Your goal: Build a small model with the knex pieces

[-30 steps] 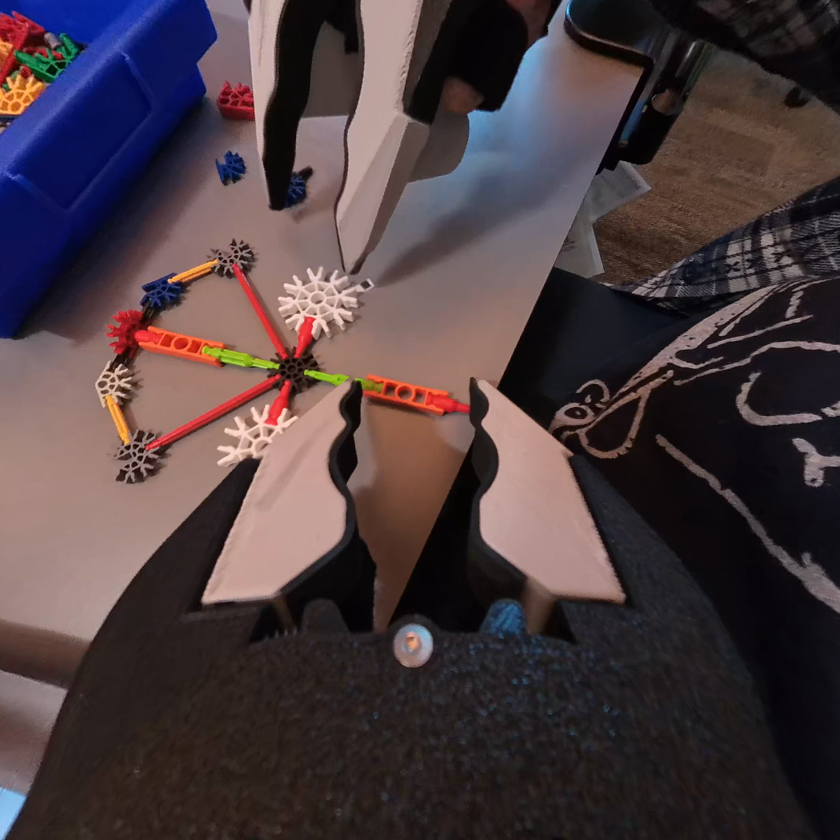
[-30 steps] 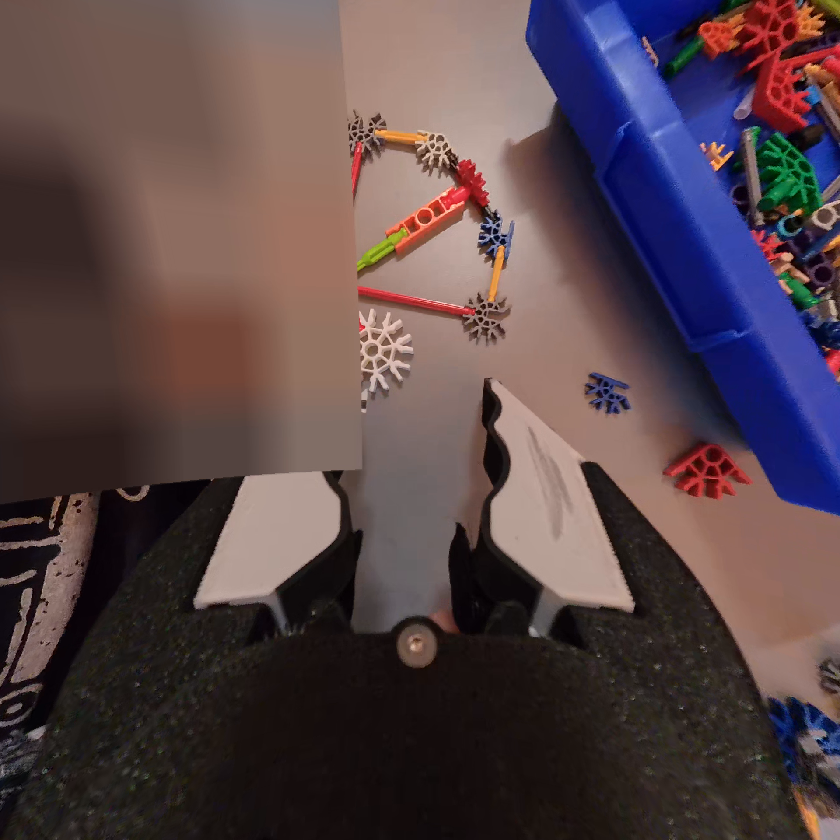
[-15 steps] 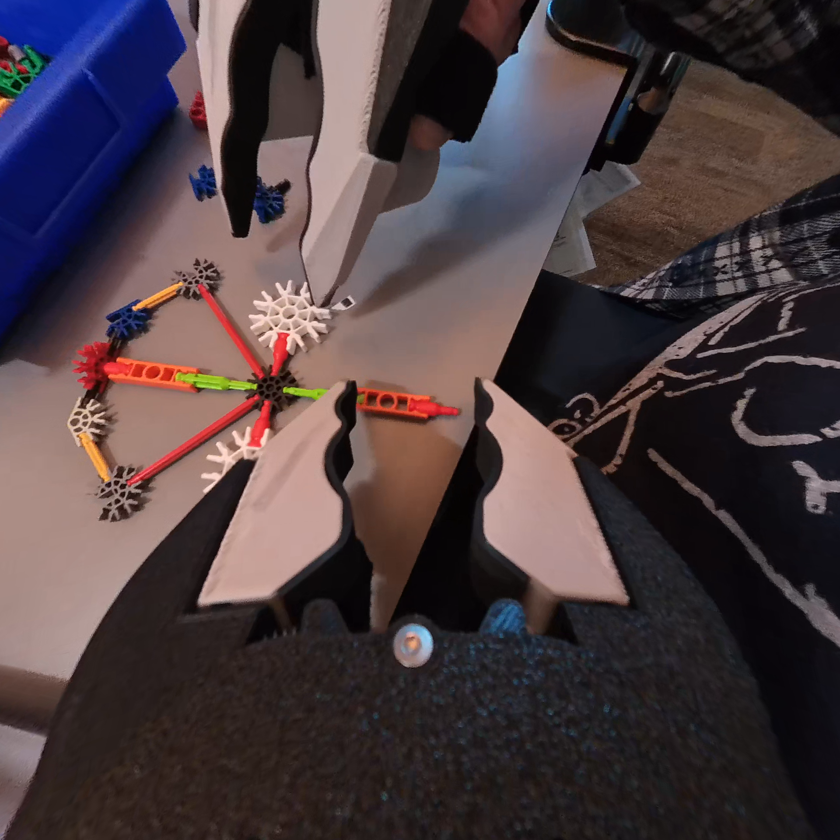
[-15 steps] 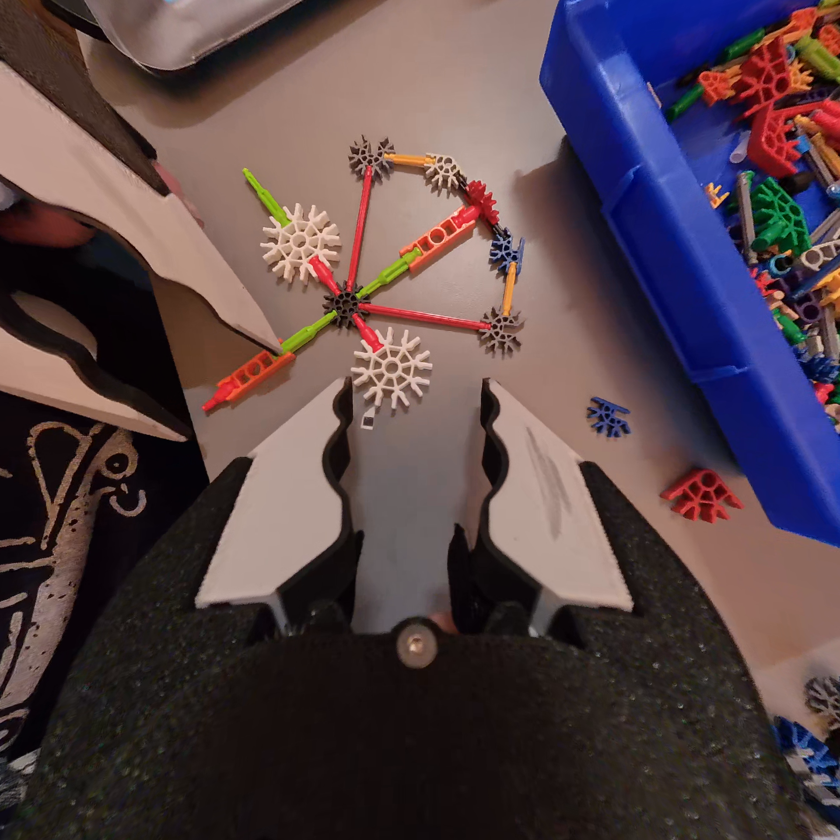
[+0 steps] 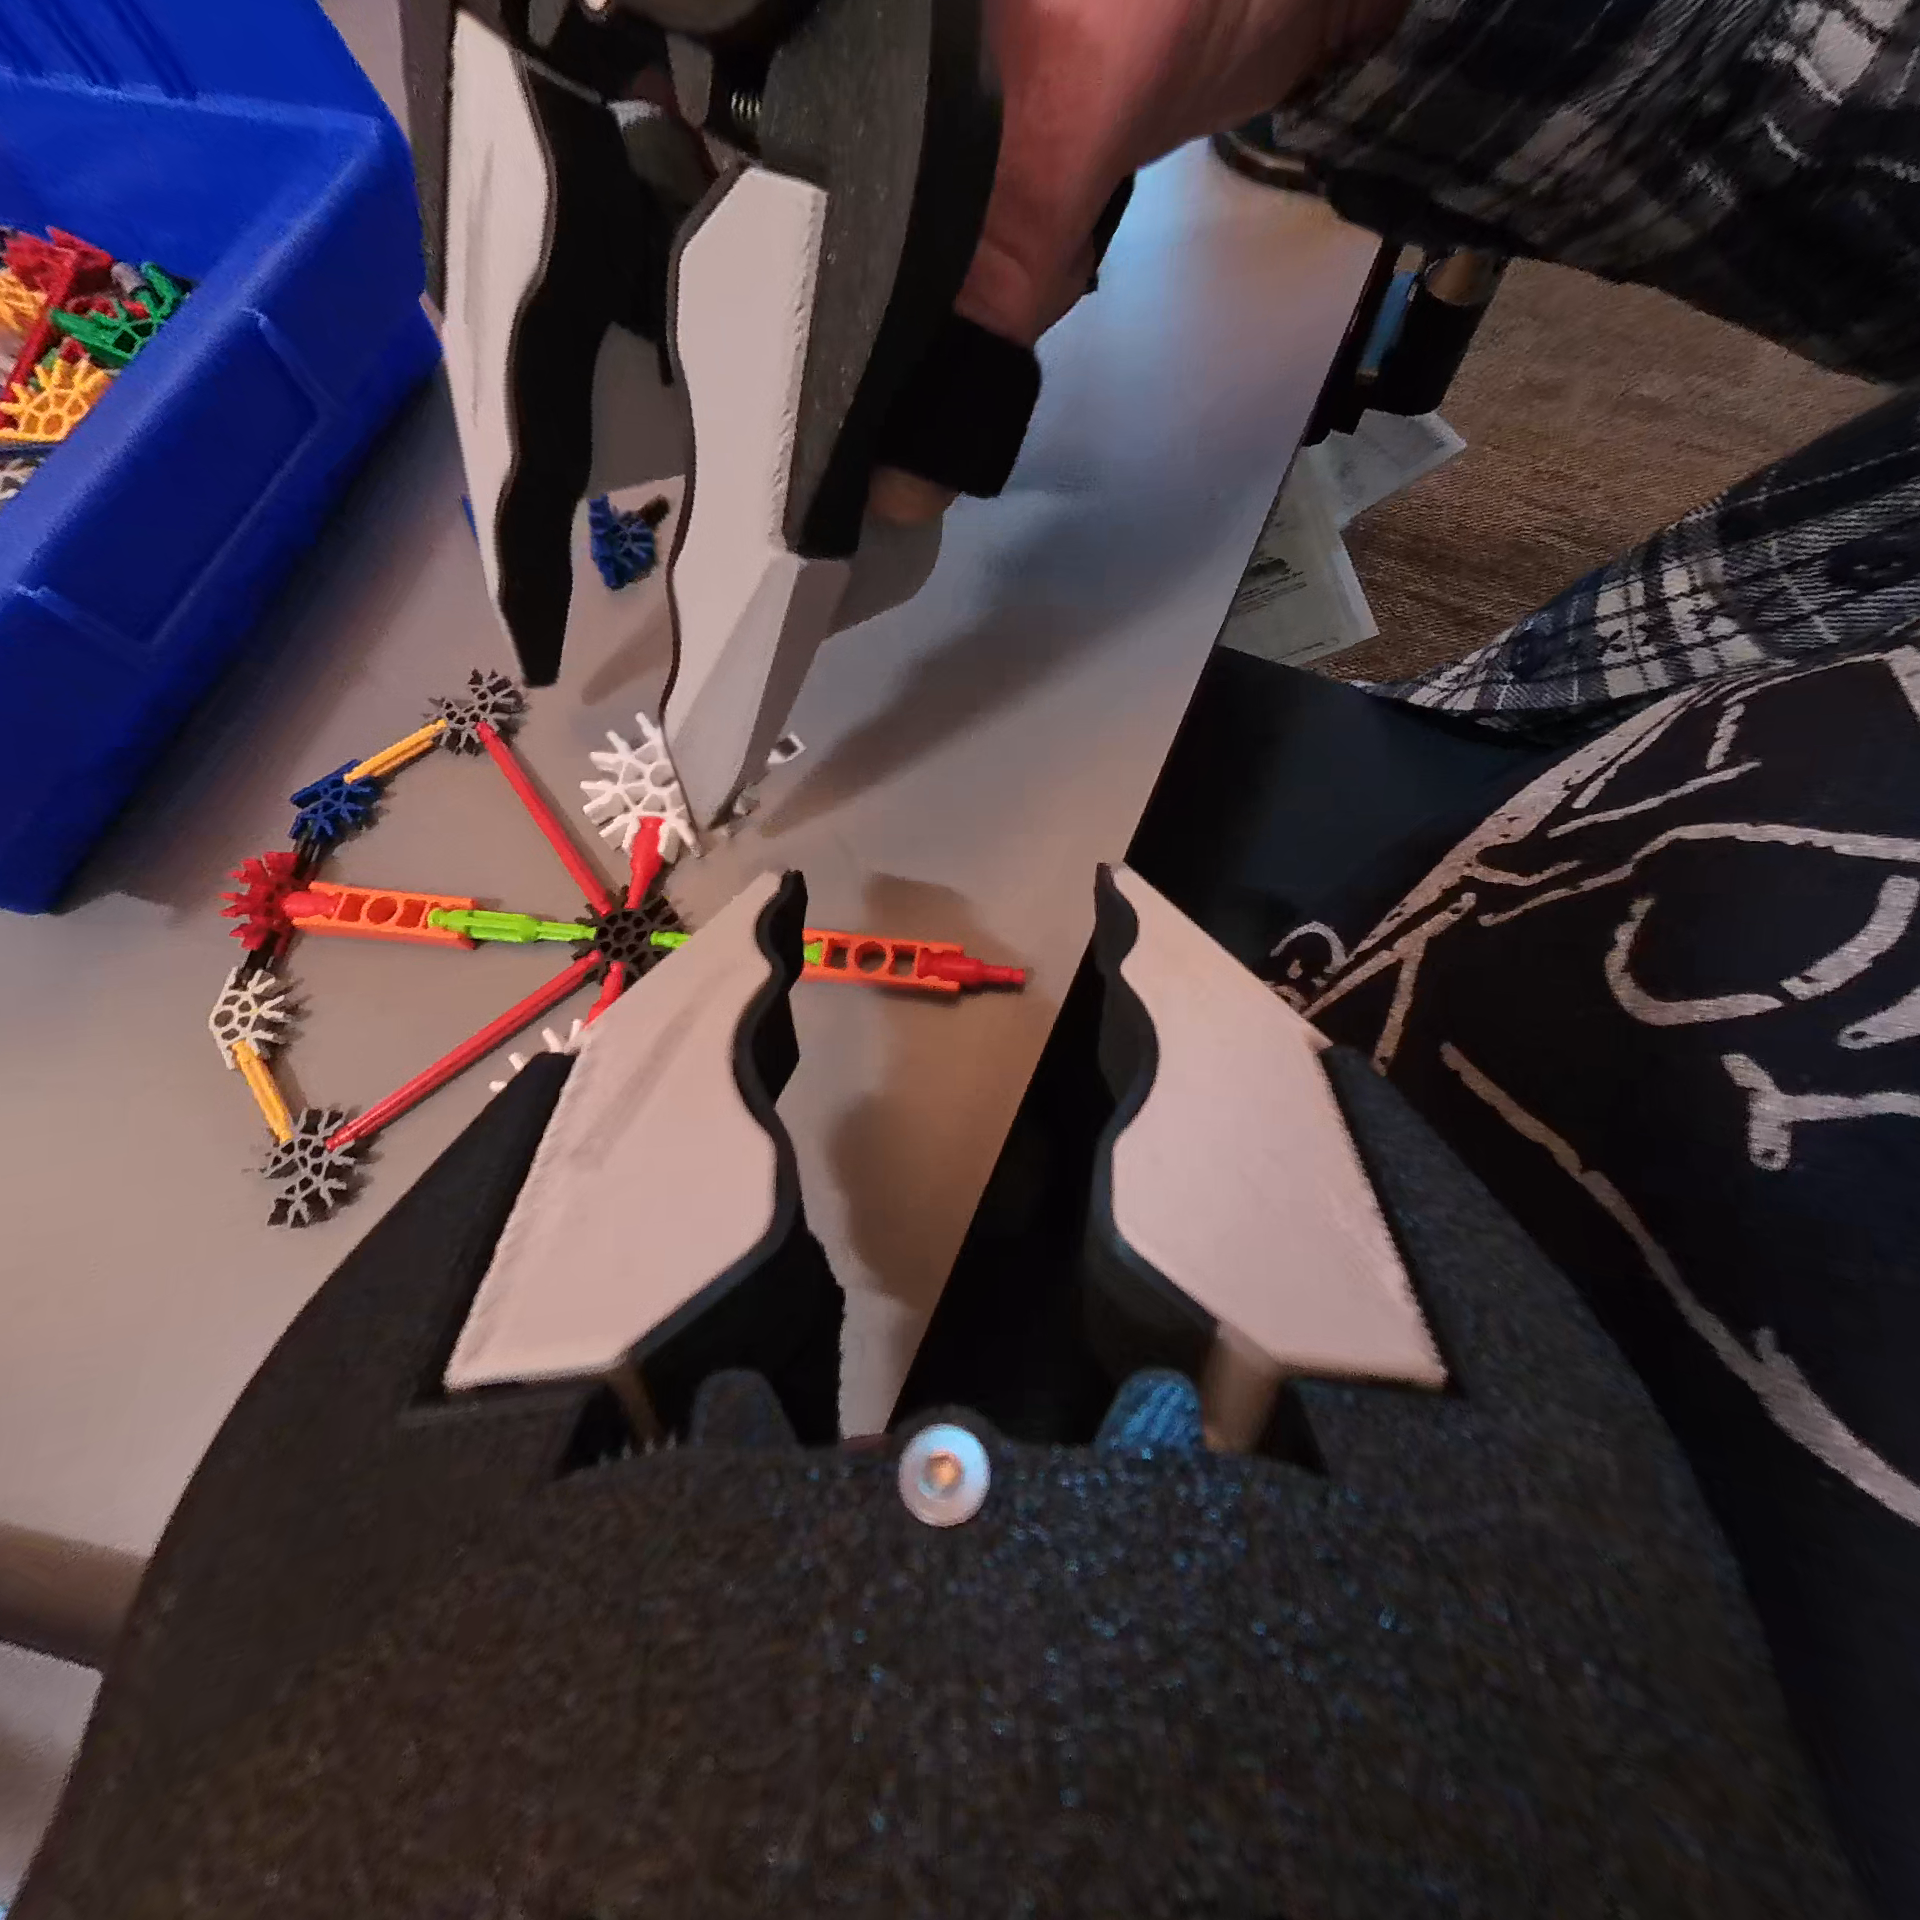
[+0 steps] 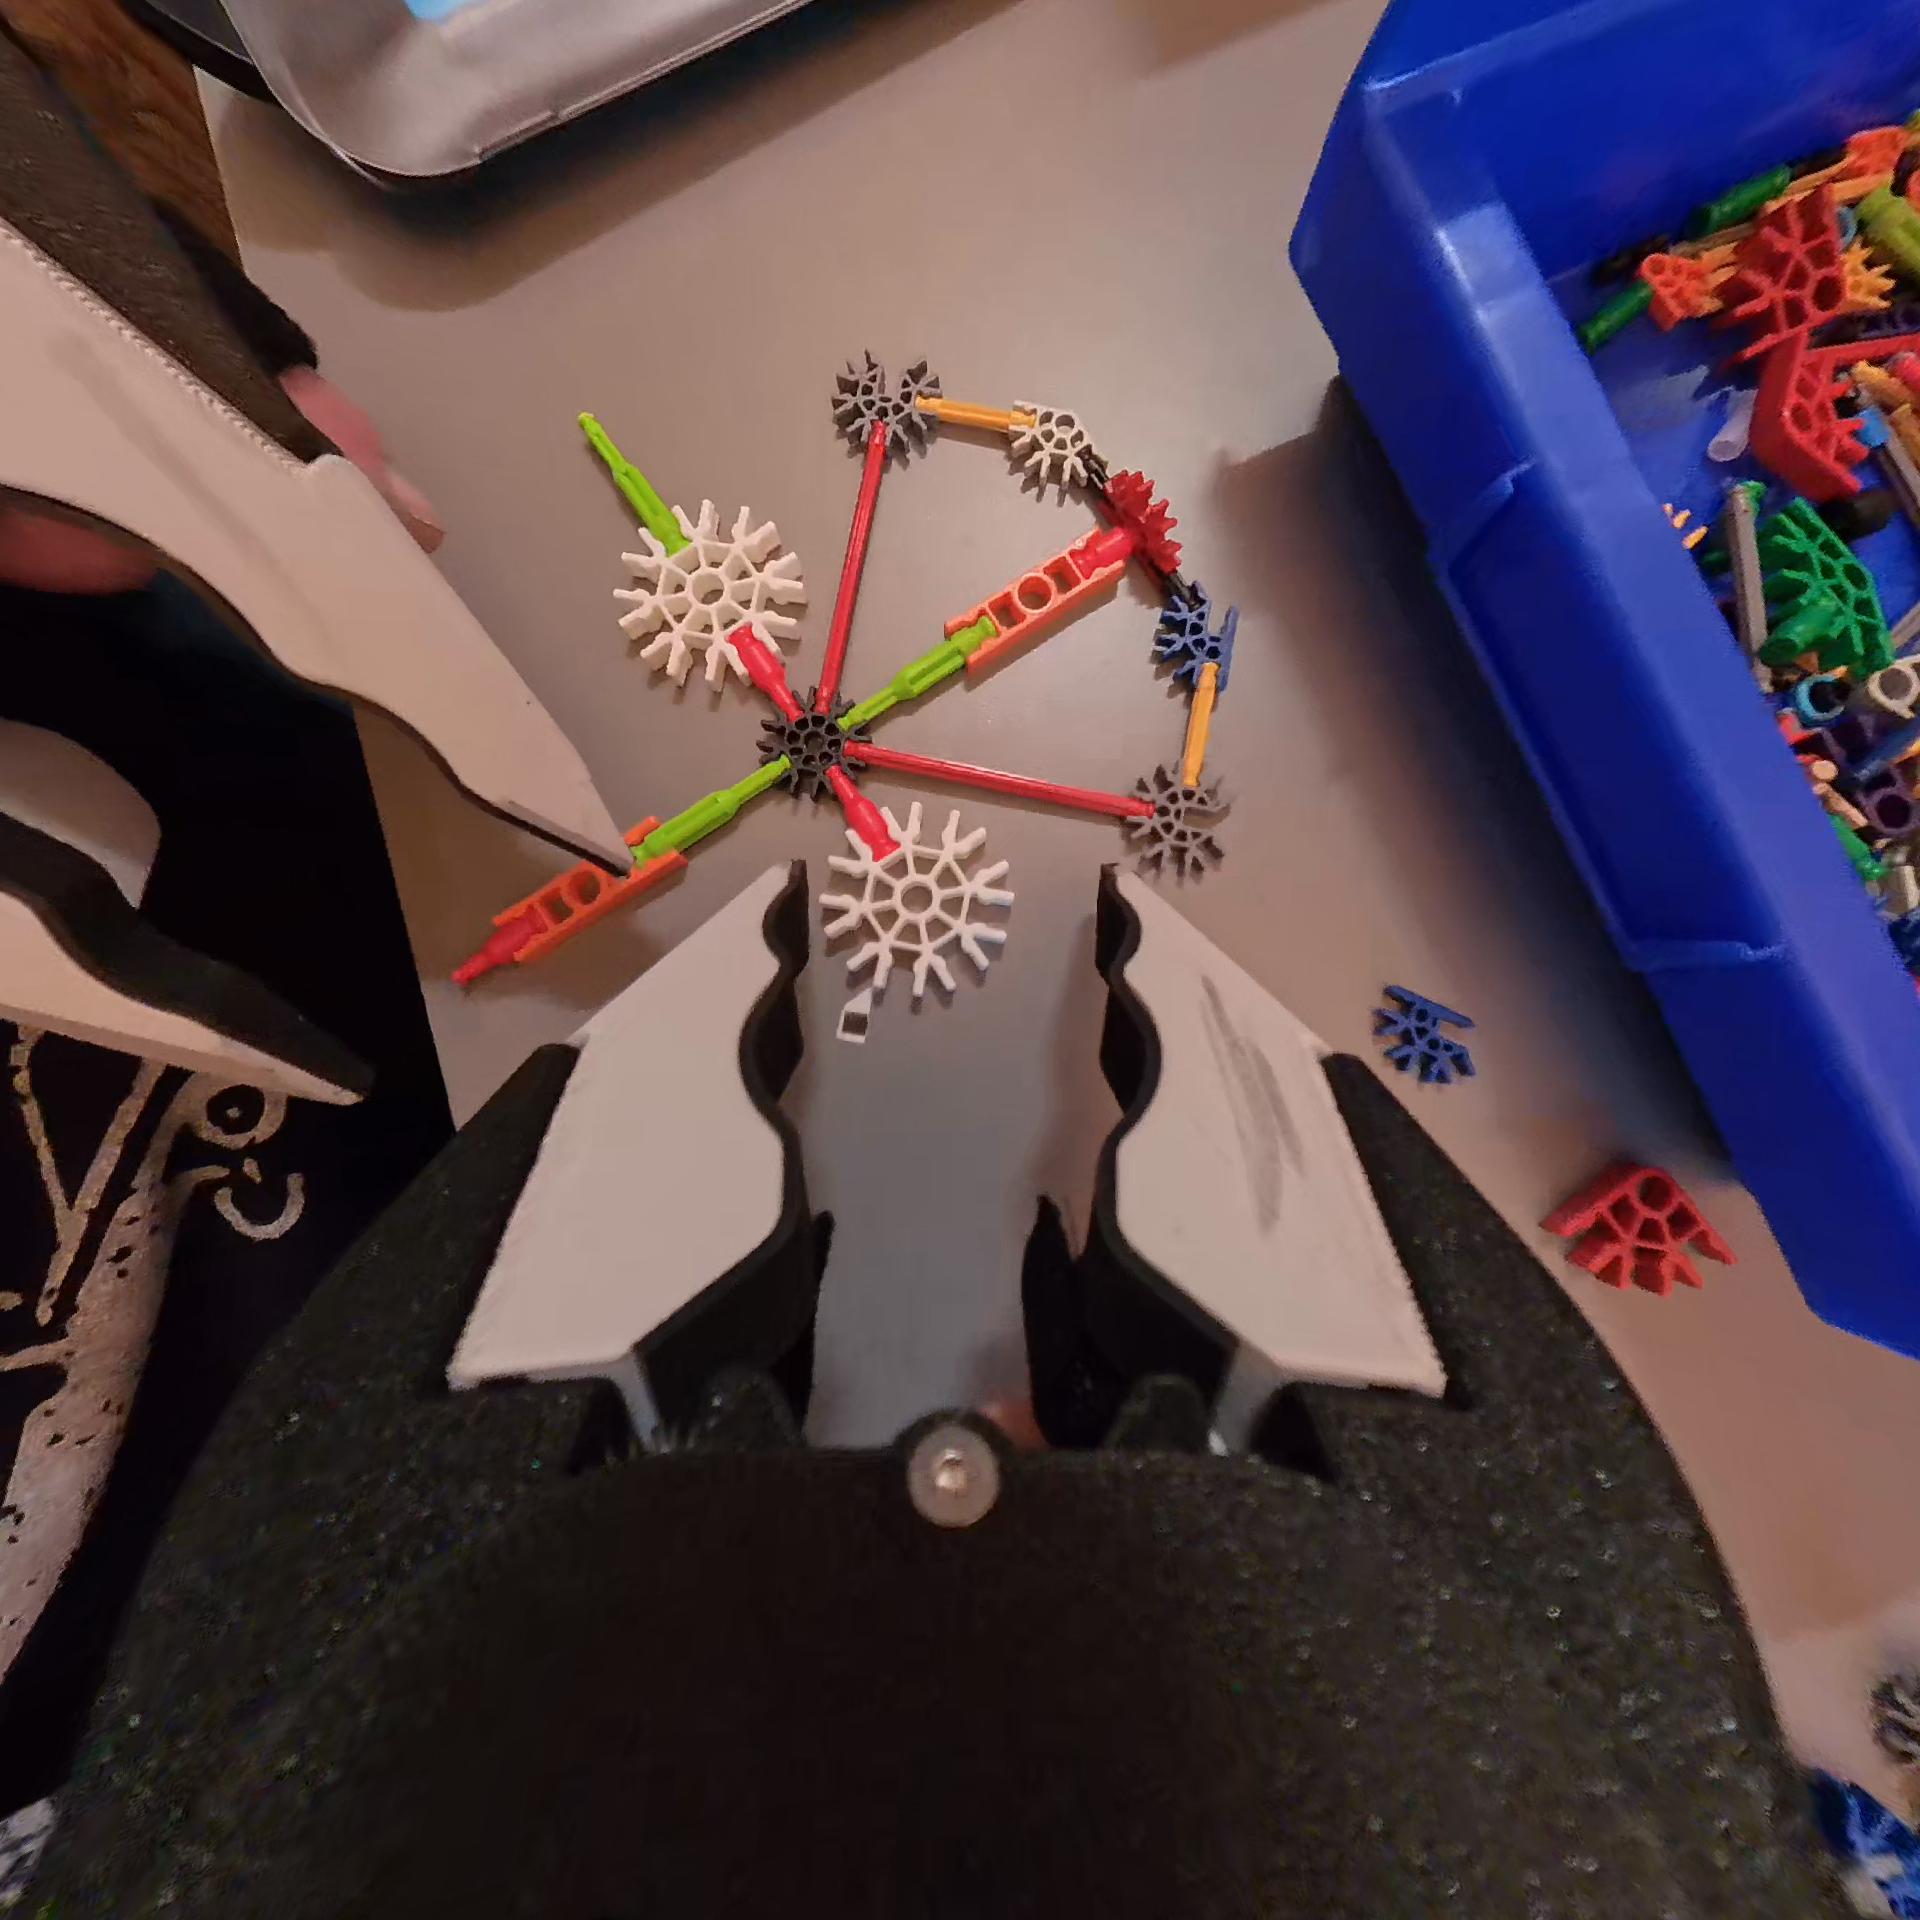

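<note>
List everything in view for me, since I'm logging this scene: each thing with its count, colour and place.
rod-and-connector assembly: one, multicoloured, flat on the table between both tongs
white snowflake connectors: two, on short red rods off the black hub; one lies just ahead of the right tongs
orange rod: one, at the assembly's near end, under a left fingertip
loose blue connector: one, on the table beside the bin
loose red connector: one, by the bin's near corner
blue bin: one, full of mixed parts, at the table's far side
table: one, grey
left tongs: open, empty
right tongs: open, empty
</note>
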